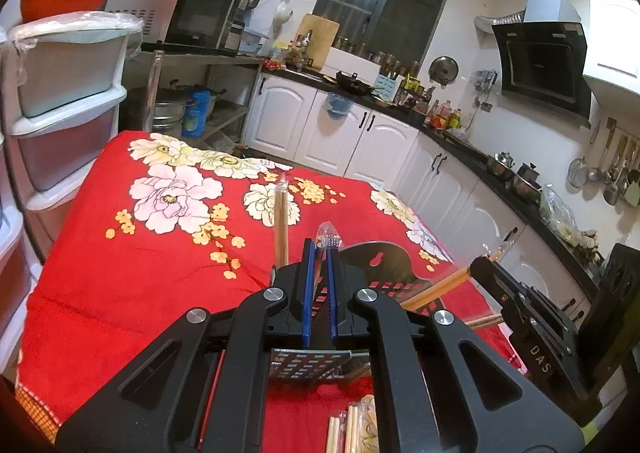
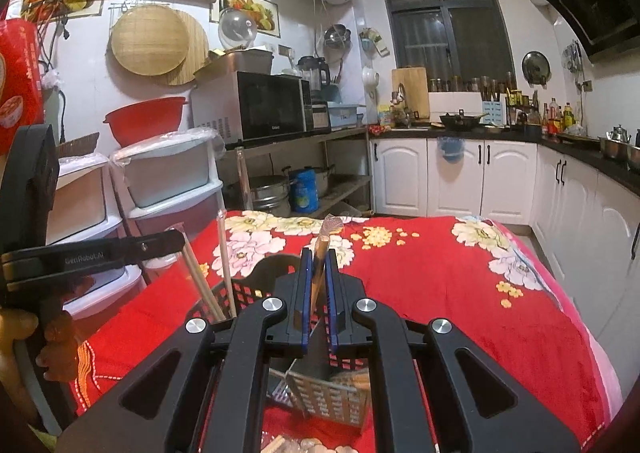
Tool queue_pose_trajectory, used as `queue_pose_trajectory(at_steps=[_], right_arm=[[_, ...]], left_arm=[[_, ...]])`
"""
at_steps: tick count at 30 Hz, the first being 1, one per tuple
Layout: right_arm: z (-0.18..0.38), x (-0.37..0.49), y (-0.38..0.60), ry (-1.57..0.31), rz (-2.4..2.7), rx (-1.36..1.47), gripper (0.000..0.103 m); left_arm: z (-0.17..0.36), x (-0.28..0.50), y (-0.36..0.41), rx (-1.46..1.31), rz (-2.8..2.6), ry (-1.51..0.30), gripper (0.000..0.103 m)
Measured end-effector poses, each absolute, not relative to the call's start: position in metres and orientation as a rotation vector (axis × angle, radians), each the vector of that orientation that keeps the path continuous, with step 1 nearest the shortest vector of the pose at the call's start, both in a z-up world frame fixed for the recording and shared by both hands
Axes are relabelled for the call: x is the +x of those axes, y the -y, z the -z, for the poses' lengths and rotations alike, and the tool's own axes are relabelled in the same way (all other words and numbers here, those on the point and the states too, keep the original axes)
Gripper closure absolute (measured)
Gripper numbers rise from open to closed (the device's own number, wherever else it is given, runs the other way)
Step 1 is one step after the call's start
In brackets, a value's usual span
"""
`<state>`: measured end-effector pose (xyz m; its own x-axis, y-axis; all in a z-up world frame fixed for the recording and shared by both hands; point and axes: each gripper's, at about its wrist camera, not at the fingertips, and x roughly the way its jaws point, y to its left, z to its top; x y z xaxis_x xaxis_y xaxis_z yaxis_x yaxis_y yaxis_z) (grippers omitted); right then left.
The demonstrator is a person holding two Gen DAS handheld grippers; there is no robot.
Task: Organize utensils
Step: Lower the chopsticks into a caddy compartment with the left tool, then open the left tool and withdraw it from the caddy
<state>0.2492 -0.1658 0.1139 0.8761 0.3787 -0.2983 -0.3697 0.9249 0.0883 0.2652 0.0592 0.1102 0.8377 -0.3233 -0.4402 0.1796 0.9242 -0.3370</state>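
A black perforated utensil holder [image 1: 384, 261] [image 2: 256, 273] stands on the red floral cloth [image 1: 140, 273]. My left gripper [image 1: 319, 249] is shut on a plastic-wrapped pair of chopsticks [image 1: 329, 239]. In the right wrist view that left gripper [image 2: 180, 239] holds its pair [image 2: 200, 277] slanting down into the holder. My right gripper [image 2: 316, 257] is shut on another wrapped pair [image 2: 322, 249] above the holder. From the left wrist view, the right gripper [image 1: 482, 263] holds its pair [image 1: 448, 287] angled toward the holder. One more wrapped pair [image 1: 281, 221] [image 2: 226, 261] stands upright in the holder.
Several loose wrapped chopsticks [image 1: 352, 429] lie on the cloth at the near edge. White plastic drawers [image 1: 68, 121] stand left of the table. Kitchen cabinets [image 1: 360, 133] and a counter run behind and to the right. A shelf with a microwave [image 2: 272, 105] sits at the back.
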Motion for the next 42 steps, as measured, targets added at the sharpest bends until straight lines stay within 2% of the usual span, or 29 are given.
queue_pose_trajectory(at_steps=[5,9,11,17,19,29,31,42], right_arm=[[-0.111,0.246,0.167,-0.335,-0.395,0.027,0.096],[-0.107,0.245,0.169,-0.355,-0.397,0.028,0.093],[-0.106,0.242,0.169,-0.357,-0.397,0.024,0.088],[-0.104,0.237,0.172,-0.362,-0.408,0.026,0.082],[-0.104,0.236,0.173,-0.366,-0.409,0.029,0.081],[-0.101,0.226,0.179,-0.374,-0.417,0.041,0.069],[-0.1,0.221,0.181,-0.374,-0.421,0.041,0.067],[-0.09,0.204,0.192,-0.405,-0.44,0.041,0.058]], left_arm=[[-0.11,0.26,-0.062,-0.298,0.268,-0.521,0.101],[-0.108,0.256,-0.064,-0.306,0.262,-0.532,0.089],[-0.108,0.254,-0.066,-0.308,0.261,-0.533,0.088],[-0.106,0.247,-0.07,-0.319,0.251,-0.536,0.081],[-0.106,0.243,-0.071,-0.319,0.248,-0.534,0.075],[-0.1,0.227,-0.075,-0.332,0.222,-0.538,0.056],[-0.099,0.223,-0.076,-0.335,0.217,-0.536,0.049],[-0.088,0.208,-0.082,-0.35,0.184,-0.562,0.021]])
